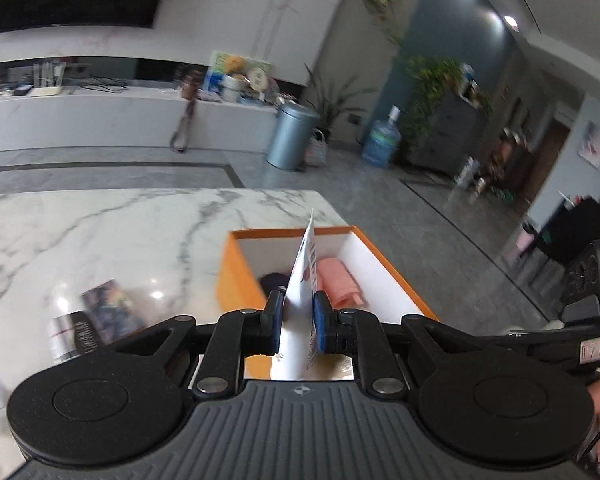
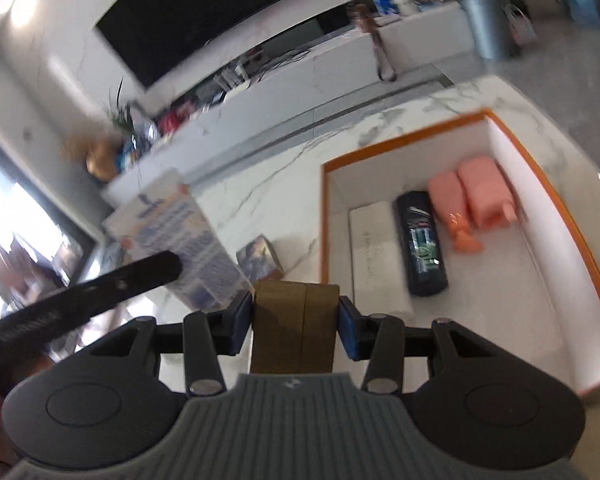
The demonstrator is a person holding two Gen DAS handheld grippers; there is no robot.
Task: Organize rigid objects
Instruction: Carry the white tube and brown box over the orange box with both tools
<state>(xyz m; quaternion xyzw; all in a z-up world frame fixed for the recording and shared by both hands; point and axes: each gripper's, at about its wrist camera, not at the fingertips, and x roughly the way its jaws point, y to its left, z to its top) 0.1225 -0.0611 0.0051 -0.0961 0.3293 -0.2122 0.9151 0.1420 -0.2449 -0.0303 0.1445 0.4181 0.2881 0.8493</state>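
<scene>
2 wrist views angled down, close, sharing orange box (image 1: 236,268) (image 2: 548,168)

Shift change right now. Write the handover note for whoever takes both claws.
Left claw: shut on a thin white printed pack, held over the orange box.
Right claw: shut on a brown block, beside the box's near corner.
Done: two pink packs, a black bottle and a white item lie in the box.
Left: place both held things; a small dark printed box sits on the marble table.
</scene>
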